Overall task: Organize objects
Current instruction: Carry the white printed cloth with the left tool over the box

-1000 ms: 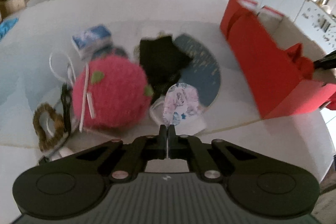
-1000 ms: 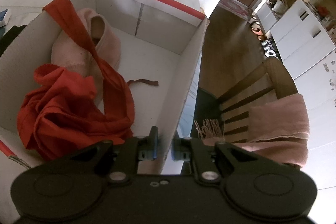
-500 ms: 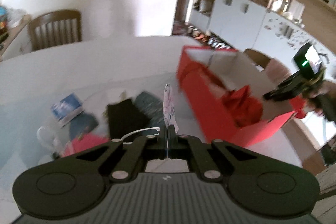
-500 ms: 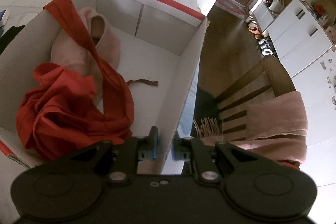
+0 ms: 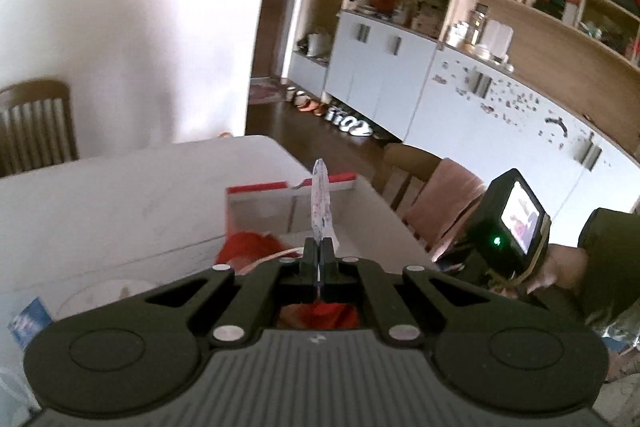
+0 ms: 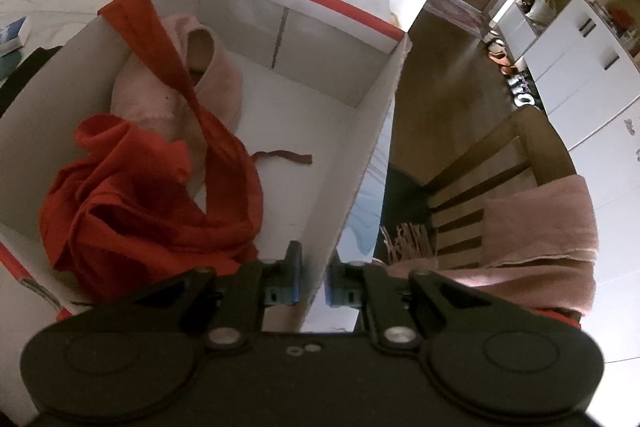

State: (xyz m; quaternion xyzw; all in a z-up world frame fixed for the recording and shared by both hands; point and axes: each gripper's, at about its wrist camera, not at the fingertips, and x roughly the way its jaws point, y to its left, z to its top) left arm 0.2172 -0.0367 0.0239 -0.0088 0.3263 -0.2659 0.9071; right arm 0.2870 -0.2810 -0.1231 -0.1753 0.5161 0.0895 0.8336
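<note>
My left gripper [image 5: 319, 254] is shut on a thin floral-patterned cloth piece [image 5: 320, 203], seen edge-on and held above the red-rimmed cardboard box [image 5: 256, 201]. My right gripper [image 6: 311, 277] is shut on the box's right wall [image 6: 360, 179], one finger inside and one outside. Inside the box lie a red cloth [image 6: 136, 203] and a pink slipper [image 6: 184, 87]. The red cloth also shows in the left wrist view [image 5: 248, 247]. The right gripper's camera unit [image 5: 508, 219] shows at the right of the left wrist view.
The box stands on a white table [image 5: 100, 195]. A small blue packet [image 5: 28, 319] lies at the table's left. A wooden chair with a pink towel [image 6: 536, 227] stands right of the box. Another chair [image 5: 36, 127] stands far left. White cabinets [image 5: 400, 75] line the back wall.
My left gripper has lifted the floral cloth off the table pile and swung right and up, over the box. The right gripper has kept its hold on the box wall.
</note>
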